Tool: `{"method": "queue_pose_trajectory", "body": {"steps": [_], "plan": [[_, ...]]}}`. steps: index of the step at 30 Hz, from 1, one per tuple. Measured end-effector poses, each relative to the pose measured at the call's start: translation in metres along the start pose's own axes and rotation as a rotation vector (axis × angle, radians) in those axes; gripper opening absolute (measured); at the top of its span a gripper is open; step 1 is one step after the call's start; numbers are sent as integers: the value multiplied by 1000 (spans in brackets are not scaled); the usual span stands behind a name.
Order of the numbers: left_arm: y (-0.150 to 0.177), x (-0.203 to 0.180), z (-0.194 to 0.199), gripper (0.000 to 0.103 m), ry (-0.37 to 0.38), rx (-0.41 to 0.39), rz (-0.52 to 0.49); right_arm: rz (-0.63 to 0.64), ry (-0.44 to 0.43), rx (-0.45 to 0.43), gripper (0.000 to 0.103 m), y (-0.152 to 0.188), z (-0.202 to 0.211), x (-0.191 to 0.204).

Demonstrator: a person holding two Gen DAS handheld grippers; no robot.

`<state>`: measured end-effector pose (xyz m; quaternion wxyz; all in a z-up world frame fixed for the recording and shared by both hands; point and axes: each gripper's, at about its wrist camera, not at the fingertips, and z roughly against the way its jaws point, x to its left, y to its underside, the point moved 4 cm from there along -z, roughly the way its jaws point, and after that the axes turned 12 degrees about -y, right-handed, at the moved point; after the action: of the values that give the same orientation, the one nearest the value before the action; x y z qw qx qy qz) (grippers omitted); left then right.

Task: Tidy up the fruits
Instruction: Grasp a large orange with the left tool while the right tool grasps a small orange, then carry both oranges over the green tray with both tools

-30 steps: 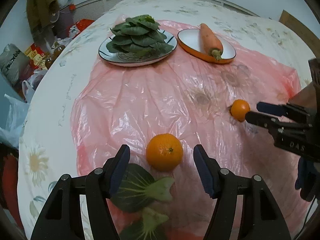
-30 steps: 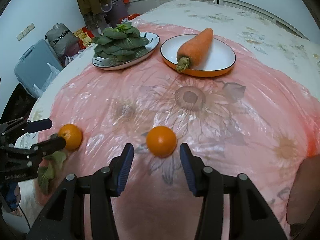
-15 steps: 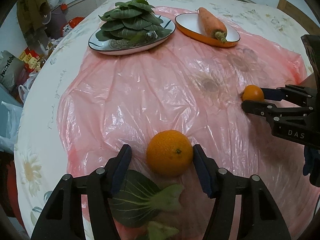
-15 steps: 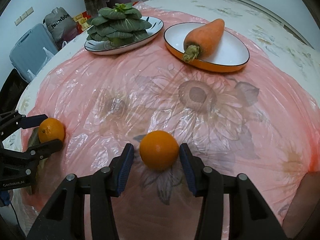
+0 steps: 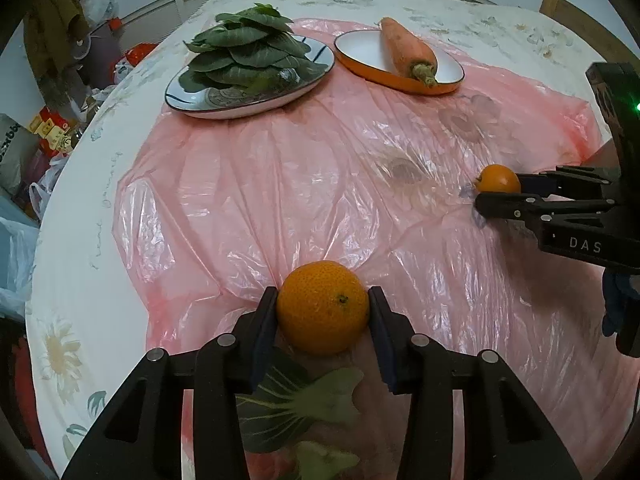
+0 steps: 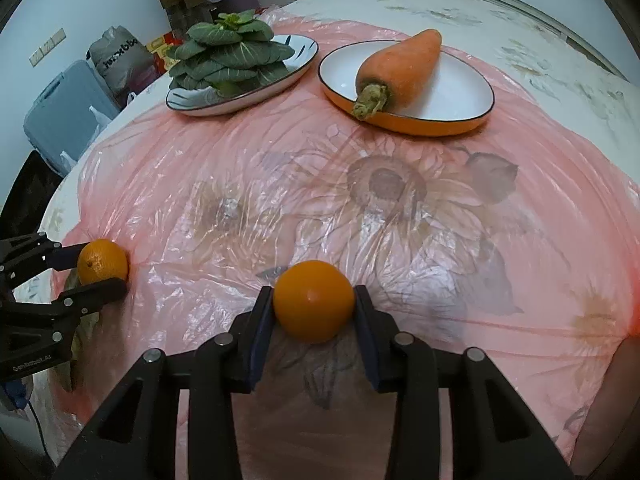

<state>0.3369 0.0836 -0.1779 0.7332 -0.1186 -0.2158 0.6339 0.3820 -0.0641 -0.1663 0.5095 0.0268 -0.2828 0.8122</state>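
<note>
Vs. prior frames: L gripper point(image 5: 322, 307) and R gripper point(image 6: 314, 306) jaws just closed, each now clamping its orange point(image 5: 322, 307) point(image 6: 314, 306).

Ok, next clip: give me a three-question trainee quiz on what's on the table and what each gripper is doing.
1. True or false: the carrot lies on the same plate as the leafy greens.
2. Multiple choice: what sits between the right gripper's jaws? A) a carrot B) an orange C) a green leaf
3. Fill in: the loose green leaf lies on the pink plastic sheet just below the ___ gripper's orange.

Key
1. False: the carrot has the orange-rimmed dish to itself; the greens are on the dark-rimmed plate.
2. B: the smoother orange, with both jaws closed against it.
3. left
</note>
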Motion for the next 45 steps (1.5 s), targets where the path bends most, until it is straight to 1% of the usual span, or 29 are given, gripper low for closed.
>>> {"method": "queue_pose_trajectory", "body": {"steps": [5,12,18,22,26,30,35,41,45], "plan": [[0,12,3,38,-1,-10,37,9,16,-20,44,0,8,7],[-5,28,12,38,16,-30,101,26,9,-31,42,3,14,27],[4,39,19,38,20,-30,141,34,-21,-39,42,12,19,46],[10,51,28,38,3,-43,149,38,-47,-41,42,20,23,62],[16,54,42,38,-5,-57,151,32,-76,-51,42,29,31,76],[22,48,55,38,-8,-64,150,29,-97,-61,42,40,42,88],[33,29,69,38,-2,-59,147,17,-106,-64,42,58,57,93],[46,-5,83,38,1,-47,120,-14,-100,-67,42,85,80,87],[54,-35,93,38,18,-40,96,-37,-90,-64,42,103,94,78]]}}
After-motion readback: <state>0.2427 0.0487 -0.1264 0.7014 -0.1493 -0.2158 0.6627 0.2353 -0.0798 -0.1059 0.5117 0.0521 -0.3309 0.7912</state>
